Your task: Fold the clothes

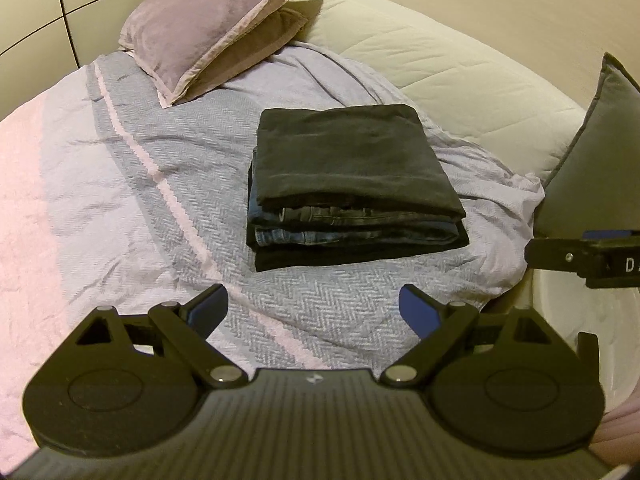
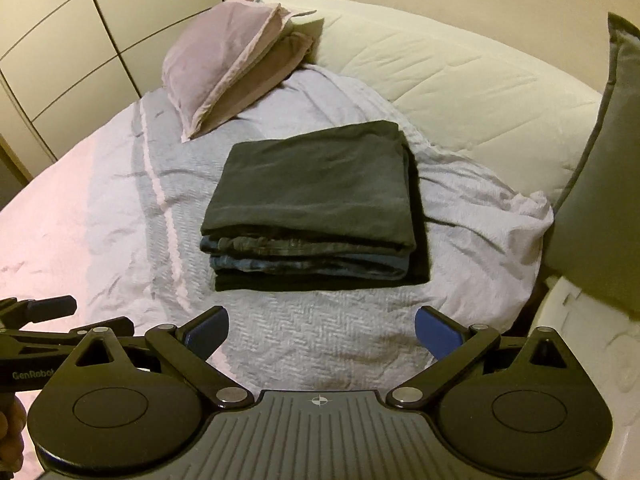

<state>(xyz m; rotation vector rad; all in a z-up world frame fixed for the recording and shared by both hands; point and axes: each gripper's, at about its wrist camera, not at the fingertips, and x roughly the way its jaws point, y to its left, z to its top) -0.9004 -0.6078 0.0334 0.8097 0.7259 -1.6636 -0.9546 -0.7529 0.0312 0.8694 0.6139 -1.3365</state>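
Folded clothes stack [image 1: 352,184] on bed, left tongs [image 1: 314,310] and right tongs [image 2: 322,330] released, "GenRobot" on left handle.

We see open bedspread [image 1: 132,208] to the left of the stack of folded clothes [image 1: 352,184] and bare cover between it and our two spread claws. Behind the stack, the mauve pillows [image 1: 208,28] and the padded headboard [image 1: 460,68] close the way; a grey cushion [image 1: 592,168] blocks the right.

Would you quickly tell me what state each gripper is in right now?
Left gripper: open, holding nothing.
Right gripper: open, holding nothing.
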